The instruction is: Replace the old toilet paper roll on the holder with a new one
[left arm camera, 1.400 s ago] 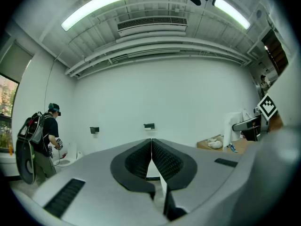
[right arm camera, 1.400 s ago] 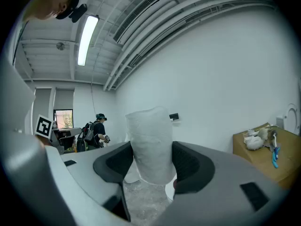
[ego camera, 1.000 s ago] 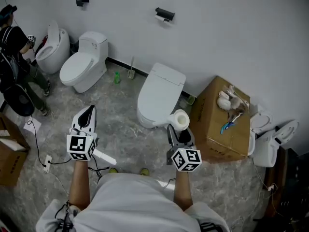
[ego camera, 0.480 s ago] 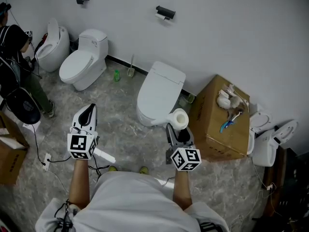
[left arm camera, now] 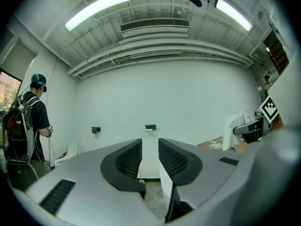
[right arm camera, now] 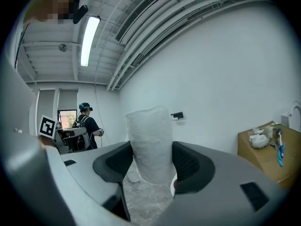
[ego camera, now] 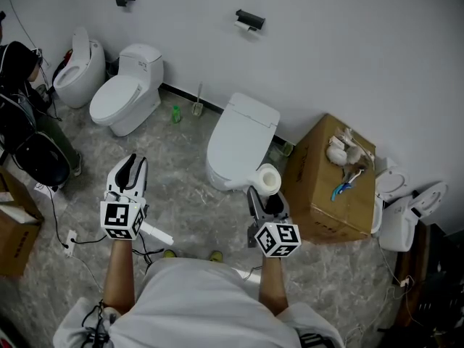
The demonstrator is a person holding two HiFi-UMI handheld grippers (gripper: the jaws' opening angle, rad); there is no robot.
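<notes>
Several toilets (ego camera: 125, 93) stand on the grey marbled floor (ego camera: 181, 183) along a white wall (ego camera: 348, 42) bearing a black holder (ego camera: 249, 20). White clutter lies on top of a cardboard box (ego camera: 326, 194). The right gripper (ego camera: 261, 203) clamps an upright toilet paper roll (right arm camera: 149, 145). The left gripper (left arm camera: 149, 157) has just been opening its jaws, with nothing between them.

White toilet paper roll (ego camera: 270, 180) upright between jaws; black holder (ego camera: 249, 20) on wall.

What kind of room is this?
Probably a mock bathroom or fixture test room, not a working restroom: several toilets stand unpartitioned along one white wall, a paper holder is fixed to it, and a cardboard box sits among them.
</notes>
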